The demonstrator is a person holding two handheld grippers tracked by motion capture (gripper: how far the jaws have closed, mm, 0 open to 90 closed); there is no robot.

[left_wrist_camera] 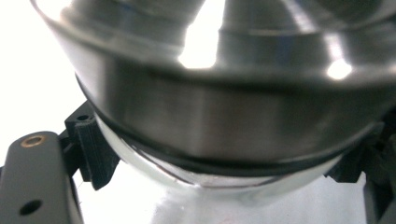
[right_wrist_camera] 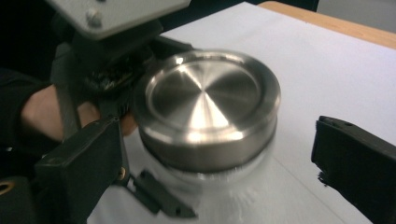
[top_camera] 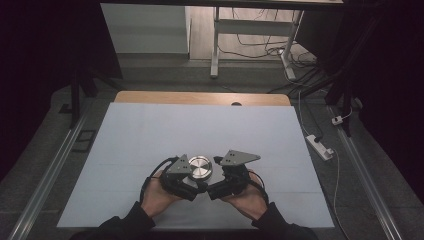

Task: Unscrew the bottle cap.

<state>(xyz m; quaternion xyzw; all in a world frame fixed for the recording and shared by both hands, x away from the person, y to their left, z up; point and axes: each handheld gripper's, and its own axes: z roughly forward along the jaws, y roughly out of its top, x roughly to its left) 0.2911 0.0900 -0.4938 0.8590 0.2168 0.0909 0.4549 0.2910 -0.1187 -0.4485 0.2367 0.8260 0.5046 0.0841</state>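
A round jar with a brushed metal lid (top_camera: 200,166) stands on the white sheet near the table's front edge, between my two grippers. My left gripper (top_camera: 196,180) comes at it from the left. In the left gripper view the lid (left_wrist_camera: 224,93) looms very close, and the left gripper (left_wrist_camera: 224,163) has its black jaws pressed on both sides of the clear body just under the lid. My right gripper (top_camera: 210,183) faces it from the right. In the right gripper view the jar (right_wrist_camera: 210,107) sits between the right gripper's (right_wrist_camera: 219,158) wide-apart jaws, with a gap at the right jaw.
The white sheet (top_camera: 150,135) covers most of the table, and a wooden strip (top_camera: 200,97) shows along the far edge. A power strip (top_camera: 320,146) and cables lie on the floor to the right. A desk frame (top_camera: 215,45) stands beyond the table.
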